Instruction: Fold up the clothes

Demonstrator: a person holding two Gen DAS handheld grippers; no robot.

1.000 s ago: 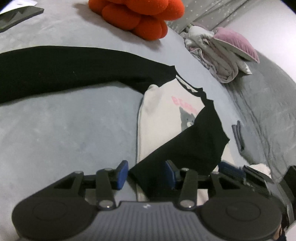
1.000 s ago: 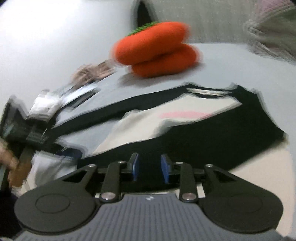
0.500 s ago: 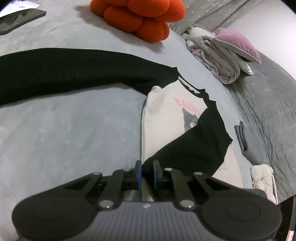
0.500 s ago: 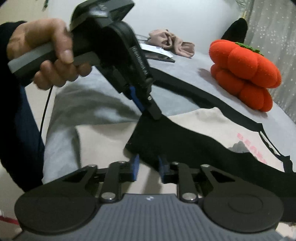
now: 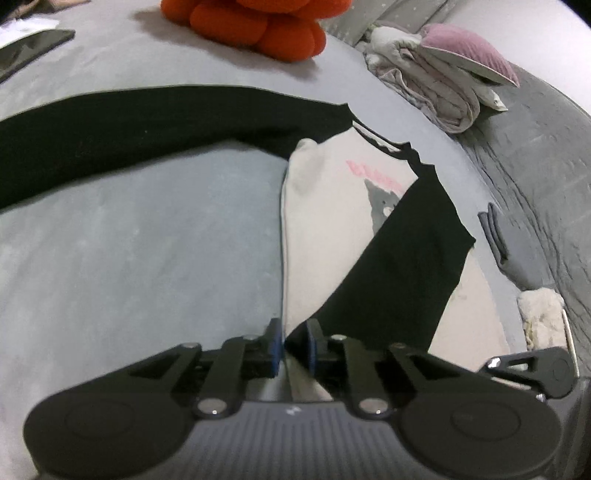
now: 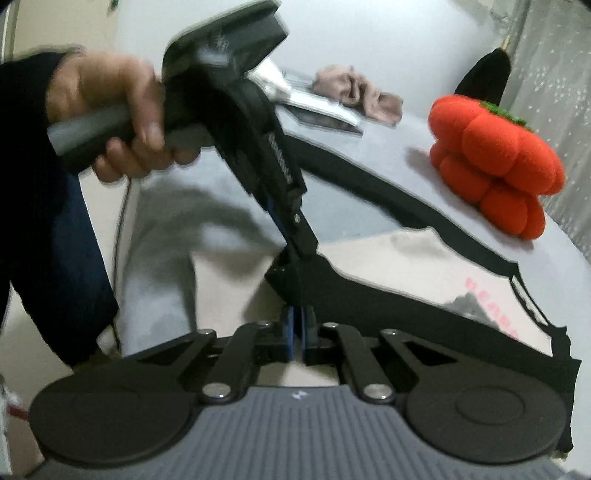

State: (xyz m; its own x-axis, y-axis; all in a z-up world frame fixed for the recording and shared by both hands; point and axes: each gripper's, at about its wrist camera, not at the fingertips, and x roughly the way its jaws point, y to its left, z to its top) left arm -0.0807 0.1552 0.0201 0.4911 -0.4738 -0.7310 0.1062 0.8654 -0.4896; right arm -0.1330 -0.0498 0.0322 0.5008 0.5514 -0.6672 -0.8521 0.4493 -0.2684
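A cream shirt (image 5: 325, 206) with black sleeves and a pink-and-grey print lies on the grey bed. One black sleeve (image 5: 399, 273) is folded across its body, the other black sleeve (image 5: 147, 122) stretches out to the left. My left gripper (image 5: 293, 345) is shut on the cuff end of the folded sleeve; it also shows in the right wrist view (image 6: 291, 229). My right gripper (image 6: 295, 338) is shut on the same sleeve (image 6: 424, 317) close beside the left one. The cuff is lifted off the shirt.
An orange pumpkin cushion (image 5: 258, 22) sits at the far side of the bed (image 5: 129, 258). A pile of pale and purple clothes (image 5: 443, 74) lies at the back right. A dark grey quilt (image 5: 546, 177) covers the right. A pinkish garment (image 6: 354, 92) lies far off.
My left gripper closed on the sleeve cuff, then my right gripper swung round and closed on it too. The cuff is now raised between both grippers.
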